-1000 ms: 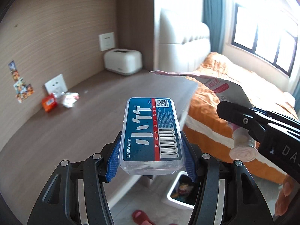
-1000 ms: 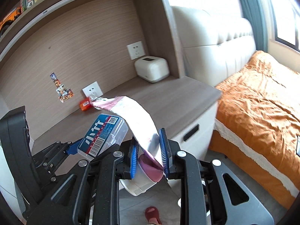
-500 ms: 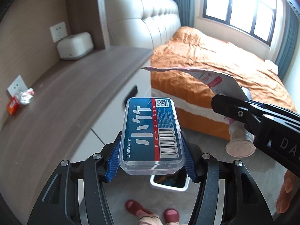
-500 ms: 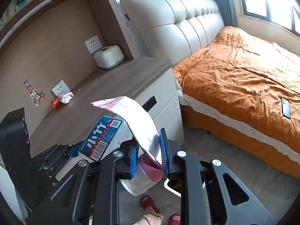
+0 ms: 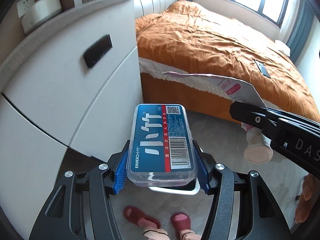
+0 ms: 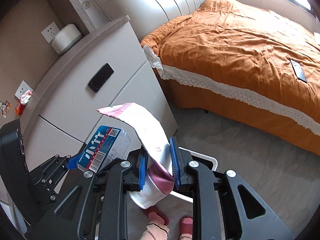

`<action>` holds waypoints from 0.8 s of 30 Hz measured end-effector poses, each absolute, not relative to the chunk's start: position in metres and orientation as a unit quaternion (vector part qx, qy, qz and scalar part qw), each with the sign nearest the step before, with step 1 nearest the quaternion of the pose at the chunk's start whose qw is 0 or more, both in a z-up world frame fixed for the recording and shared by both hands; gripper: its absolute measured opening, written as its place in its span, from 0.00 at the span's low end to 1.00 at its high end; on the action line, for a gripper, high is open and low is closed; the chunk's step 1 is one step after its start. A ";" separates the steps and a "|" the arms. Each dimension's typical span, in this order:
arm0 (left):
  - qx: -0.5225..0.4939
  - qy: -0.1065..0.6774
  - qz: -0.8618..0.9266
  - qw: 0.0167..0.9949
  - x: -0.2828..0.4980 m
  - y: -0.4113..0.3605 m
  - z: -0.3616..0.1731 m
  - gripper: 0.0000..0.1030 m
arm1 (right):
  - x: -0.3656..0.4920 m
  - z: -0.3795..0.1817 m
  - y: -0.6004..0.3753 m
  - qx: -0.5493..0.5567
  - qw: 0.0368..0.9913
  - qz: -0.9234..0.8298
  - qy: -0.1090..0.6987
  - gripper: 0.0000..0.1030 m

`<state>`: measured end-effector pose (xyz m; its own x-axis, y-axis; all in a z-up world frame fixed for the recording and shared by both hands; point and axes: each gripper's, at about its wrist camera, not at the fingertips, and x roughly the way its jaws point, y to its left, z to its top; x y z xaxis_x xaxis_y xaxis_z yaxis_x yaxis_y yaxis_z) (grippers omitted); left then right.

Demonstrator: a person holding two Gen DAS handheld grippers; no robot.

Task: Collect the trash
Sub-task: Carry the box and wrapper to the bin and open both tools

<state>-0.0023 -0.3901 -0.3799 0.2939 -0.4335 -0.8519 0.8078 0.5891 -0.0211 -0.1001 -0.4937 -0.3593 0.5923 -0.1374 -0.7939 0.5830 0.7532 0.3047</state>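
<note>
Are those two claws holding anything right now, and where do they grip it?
Left gripper clamps a clear plastic box by its long sides. Right gripper pinches a squeeze tube near its cap end.

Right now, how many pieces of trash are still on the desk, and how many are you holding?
2 held: the plastic box in the left tool, the squeezed tube in the right tool. 2 on the desk: a crumpled wrapper and an orange packet. More may be hidden.
</note>
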 end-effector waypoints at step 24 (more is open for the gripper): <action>0.252 0.471 -0.430 0.728 0.004 -0.412 -0.528 0.95 | -0.099 -0.506 -0.493 0.284 0.803 -0.238 0.467 0.96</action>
